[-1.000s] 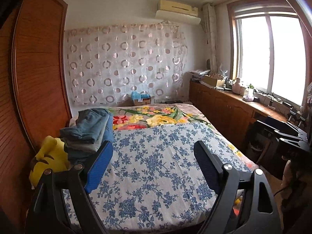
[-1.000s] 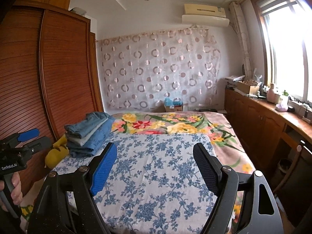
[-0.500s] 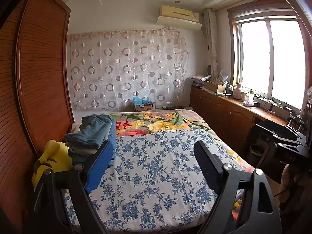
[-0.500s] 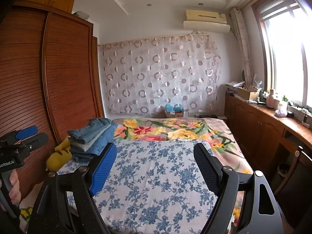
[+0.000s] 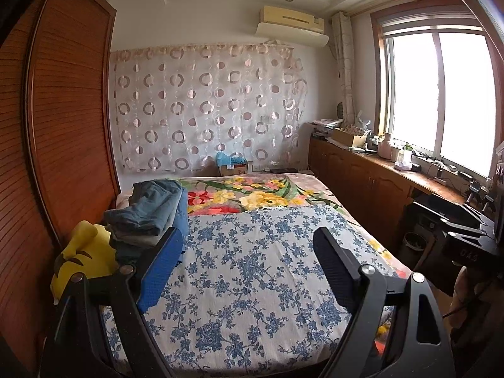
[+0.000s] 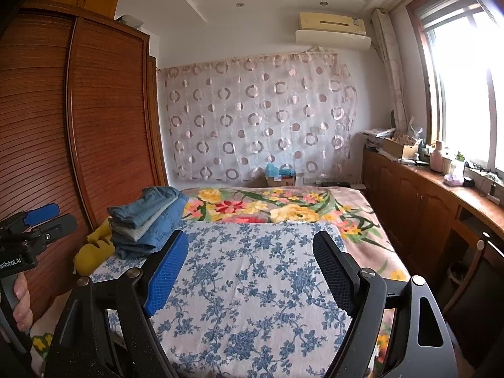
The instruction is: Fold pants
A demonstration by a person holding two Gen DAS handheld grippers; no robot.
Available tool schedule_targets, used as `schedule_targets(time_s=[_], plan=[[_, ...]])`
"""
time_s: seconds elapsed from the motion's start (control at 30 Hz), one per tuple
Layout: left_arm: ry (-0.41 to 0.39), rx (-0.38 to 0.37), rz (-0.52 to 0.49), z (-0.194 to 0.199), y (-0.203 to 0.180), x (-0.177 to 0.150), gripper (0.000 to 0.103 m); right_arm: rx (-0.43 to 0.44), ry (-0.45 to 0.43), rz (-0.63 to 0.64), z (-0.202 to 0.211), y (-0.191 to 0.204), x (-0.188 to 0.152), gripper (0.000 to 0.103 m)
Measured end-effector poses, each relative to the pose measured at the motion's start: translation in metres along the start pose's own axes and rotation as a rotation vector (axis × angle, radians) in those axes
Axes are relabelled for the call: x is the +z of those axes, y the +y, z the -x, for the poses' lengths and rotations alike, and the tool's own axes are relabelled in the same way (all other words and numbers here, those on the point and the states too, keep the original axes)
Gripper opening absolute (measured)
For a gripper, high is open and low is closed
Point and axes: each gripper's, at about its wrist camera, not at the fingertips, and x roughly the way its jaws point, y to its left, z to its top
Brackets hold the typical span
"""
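Observation:
A stack of folded denim pants (image 5: 151, 214) lies at the left side of the bed, also in the right wrist view (image 6: 148, 220). The bed carries a blue-flowered white cloth (image 5: 252, 271) (image 6: 252, 277). My left gripper (image 5: 249, 252) is open and empty, held above the near part of the bed, right of the stack. My right gripper (image 6: 249, 252) is open and empty, over the cloth. The left gripper also shows at the left edge of the right wrist view (image 6: 37, 223), held in a hand.
A yellow plush toy (image 5: 82, 255) lies beside the pants stack. A wooden wardrobe (image 6: 78, 132) stands along the left. A colourful floral blanket (image 6: 277, 204) covers the far bed. A wooden cabinet (image 6: 425, 208) with clutter runs under the window at the right.
Both grippers have risen and tilted upward, so the bed sits lower in both views. Both stay open and empty.

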Motion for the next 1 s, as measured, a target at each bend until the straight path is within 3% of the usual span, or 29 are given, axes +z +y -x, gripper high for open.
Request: schedule_targets(time_s=[1.0], plan=[[0.006,0.002,0.001,-0.0027,0.0003,-0.004,0.085,0.004,0.008,0.0,0.0002,-0.0016,-0.0001,0.083]])
